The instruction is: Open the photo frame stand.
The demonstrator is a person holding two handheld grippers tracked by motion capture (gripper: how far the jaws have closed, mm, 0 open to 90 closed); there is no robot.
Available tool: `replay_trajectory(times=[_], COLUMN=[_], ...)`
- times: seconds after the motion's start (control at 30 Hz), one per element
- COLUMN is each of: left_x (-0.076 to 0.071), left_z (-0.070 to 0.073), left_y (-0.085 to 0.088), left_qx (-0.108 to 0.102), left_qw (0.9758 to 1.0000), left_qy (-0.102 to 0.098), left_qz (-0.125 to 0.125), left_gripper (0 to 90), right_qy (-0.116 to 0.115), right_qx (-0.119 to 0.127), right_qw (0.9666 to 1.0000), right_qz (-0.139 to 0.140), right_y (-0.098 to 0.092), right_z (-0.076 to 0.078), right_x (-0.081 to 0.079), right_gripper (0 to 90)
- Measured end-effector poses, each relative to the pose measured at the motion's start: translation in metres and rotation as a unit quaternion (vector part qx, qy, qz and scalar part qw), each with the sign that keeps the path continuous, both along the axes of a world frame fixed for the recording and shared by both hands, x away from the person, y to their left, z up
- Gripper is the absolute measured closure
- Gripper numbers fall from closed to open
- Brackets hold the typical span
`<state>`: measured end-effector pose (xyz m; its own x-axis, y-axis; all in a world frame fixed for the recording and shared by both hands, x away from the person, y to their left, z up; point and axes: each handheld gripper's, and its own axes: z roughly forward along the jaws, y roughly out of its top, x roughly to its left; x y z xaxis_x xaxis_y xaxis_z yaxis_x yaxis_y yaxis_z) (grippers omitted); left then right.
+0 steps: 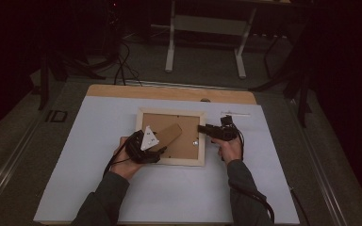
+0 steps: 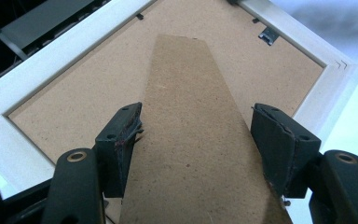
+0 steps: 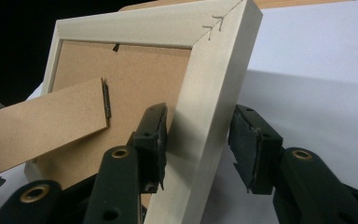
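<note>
Picture frame [image 1: 170, 137] is lying back-up mid-table [image 1: 169, 197]. Left hand-held gripper [image 2: 196, 140] is straddling the cardboard stand [image 2: 193, 130], jaws apart. Right hand-held gripper [image 3: 198, 144] is straddling the frame's rail, jaws apart, outer pad not touching.

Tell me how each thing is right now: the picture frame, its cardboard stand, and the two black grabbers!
White wooden picture frame: face down on the table, brown backing board up.
Brown cardboard stand flap: swung up off the backing board.
Small metal clip: turned inward over the backing board.
Left gripper: jaws either side of the flap; a squeeze cannot be told.
Right gripper: jaws astride the frame's right rail, outer jaw clear of it.
</note>
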<state>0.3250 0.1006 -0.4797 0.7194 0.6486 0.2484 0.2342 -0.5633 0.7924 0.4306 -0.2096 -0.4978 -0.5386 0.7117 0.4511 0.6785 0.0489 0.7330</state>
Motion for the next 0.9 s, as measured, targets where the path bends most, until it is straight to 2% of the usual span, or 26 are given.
replay_trajectory(times=[0.13, 0.27, 0.4, 0.47, 0.57, 0.67, 0.73, 0.8, 0.87, 0.9], left_x=[0.0, 0.001, 0.004, 0.007, 0.012, 0.016, 0.02, 0.024, 0.028, 0.029], left_z=[0.0, 0.001, 0.001, 0.001, 0.0, 0.0, 0.0, -0.001, -0.003, -0.003], left_y=[0.0, 0.002, 0.006, 0.007, 0.012, 0.016, 0.02, 0.024, 0.027, 0.028], left_qx=[0.002, -0.011, -0.039, -0.059, -0.096, -0.12, -0.141, -0.151, -0.167, -0.171], left_qw=[1.0, 0.9999, 0.9988, 0.9972, 0.9924, 0.9872, 0.9816, 0.9772, 0.9694, 0.9673], left_qy=[-0.002, 0.008, 0.029, 0.046, 0.077, 0.104, 0.128, 0.149, 0.179, 0.186], left_qz=[0.0, -0.002, 0.0, 0.002, 0.005, 0.006, 0.008, 0.013, 0.013, 0.014], left_gripper=[36.9, 36.8, 37.2, 38.2, 41.0, 45.0, 49.3, 54.2, 55.1, 55.6], right_qy=[0.003, -0.001, -0.004, -0.004, -0.005, -0.011, -0.018, -0.02, -0.022, -0.023], right_qx=[0.006, 0.01, 0.012, 0.015, 0.019, 0.019, 0.016, 0.013, 0.013, 0.014], right_qw=[1.0, 0.9999, 0.9999, 0.9998, 0.9997, 0.9997, 0.9996, 0.9997, 0.9996, 0.9996], right_qz=[-0.005, -0.008, -0.009, -0.012, -0.014, -0.014, -0.012, -0.01, -0.01, -0.011], right_y=[0.0, 0.0, -0.001, -0.001, -0.002, -0.002, -0.001, 0.0, 0.0, 0.0], right_z=[0.0, -0.001, -0.001, -0.002, -0.004, -0.003, -0.001, 0.0, 0.001, 0.001], right_x=[-0.001, -0.003, -0.004, -0.005, -0.006, -0.008, -0.009, -0.009, -0.01, -0.01], right_gripper=[57.4, 57.7, 57.8, 57.8, 57.7, 57.8, 57.8, 57.8, 57.9, 57.9])
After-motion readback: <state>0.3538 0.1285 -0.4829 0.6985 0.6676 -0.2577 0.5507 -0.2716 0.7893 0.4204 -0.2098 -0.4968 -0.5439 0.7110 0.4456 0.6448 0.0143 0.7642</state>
